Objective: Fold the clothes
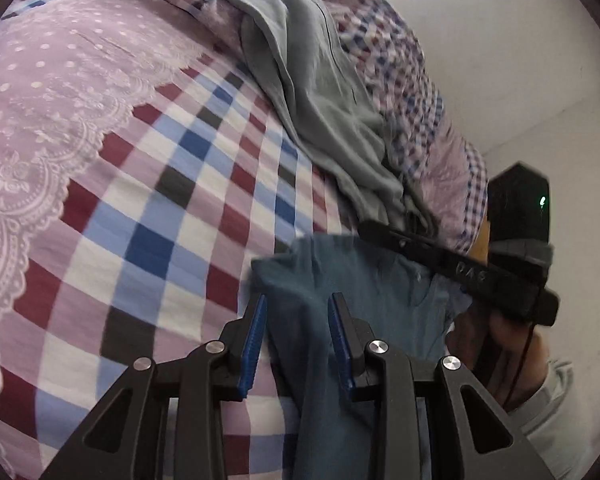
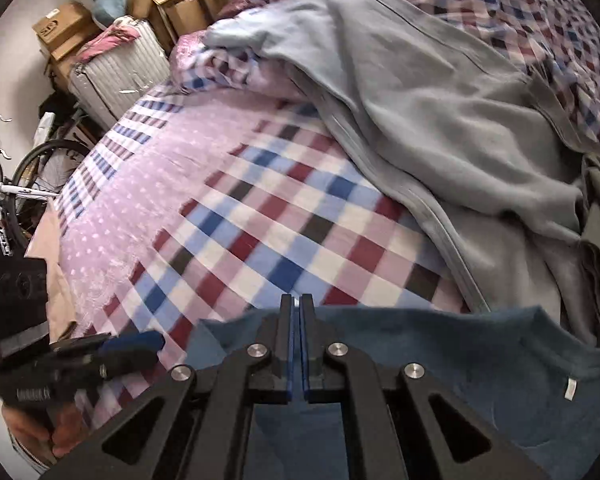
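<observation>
Right wrist view: the right gripper (image 2: 297, 304) is pressed together on the near edge of the blue shirt (image 2: 480, 360), which lies bunched at the bed's (image 2: 260, 216) near edge. The left gripper (image 1: 298, 316) stands spread, with shirt cloth between its pads. Farther along, a grey garment (image 2: 440, 112) sprawls unfolded. Judged from this, folding remains for both.
</observation>
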Available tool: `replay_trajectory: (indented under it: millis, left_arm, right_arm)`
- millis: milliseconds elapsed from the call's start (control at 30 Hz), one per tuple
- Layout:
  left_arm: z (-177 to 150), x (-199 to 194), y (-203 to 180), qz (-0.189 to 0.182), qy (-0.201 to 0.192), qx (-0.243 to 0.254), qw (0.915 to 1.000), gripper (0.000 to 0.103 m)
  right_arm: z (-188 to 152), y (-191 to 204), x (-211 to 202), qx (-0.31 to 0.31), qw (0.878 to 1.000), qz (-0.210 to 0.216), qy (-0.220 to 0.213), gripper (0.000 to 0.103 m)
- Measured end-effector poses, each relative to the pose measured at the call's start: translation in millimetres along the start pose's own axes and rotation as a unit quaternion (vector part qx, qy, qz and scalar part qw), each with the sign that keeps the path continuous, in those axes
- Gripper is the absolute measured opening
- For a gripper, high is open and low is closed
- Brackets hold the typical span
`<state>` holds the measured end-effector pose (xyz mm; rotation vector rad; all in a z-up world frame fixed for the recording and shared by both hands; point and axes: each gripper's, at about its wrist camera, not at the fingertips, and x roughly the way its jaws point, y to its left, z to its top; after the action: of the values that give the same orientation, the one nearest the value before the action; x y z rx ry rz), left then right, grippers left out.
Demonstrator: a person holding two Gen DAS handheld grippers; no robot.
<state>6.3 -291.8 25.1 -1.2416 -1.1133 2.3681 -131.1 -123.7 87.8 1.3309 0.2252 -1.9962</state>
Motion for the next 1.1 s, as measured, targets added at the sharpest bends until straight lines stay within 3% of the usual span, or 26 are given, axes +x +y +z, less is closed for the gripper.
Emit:
replay_trajectory:
  millis: [167,300,467,667,1033,1100]
  left_arm:
    - [3.0,-8.8,30.5,-0.005,-0.020,-0.069,0.9974,0.031]
    - [4.2,-12.9,40.2,-0.008,-0.034,-0.091,0.9952,0.029]
    - [4.2,-11.7,41.5,-0.010,-0.035,-0.096,0.9947,0.029]
    - [6.0,-10.5,43.8,-0.020,-0.033,-0.102,0.9940,0.029]
    - [6.0,-11.3,46.3,-0.028,-0.033,-0.108,0.9933,0.029]
    - [6.1,-10.7,46.1,-0.027,-0.033,-0.108,0.9933,0.029]
  right_arm:
    - [-8.2,3.5,4.8,-0.004,0.999,0.050,0.016,0.006]
    - [-26.0,9.9,17.0,-0.002,0.996,0.078,0.050,0.032]
    - [-29.7,22.6,30.4,-0.020,0.990,0.126,0.060,0.034]
    - [-26.5,25.2,57.2,-0.035,0.985,0.137,0.100,0.038]
    - [-27.2,-18.8,65.2,0.019,0.956,0.268,0.119,0.039]
    - [-29.3,-18.8,65.1,0.022,0.954,0.275,0.119,0.040]
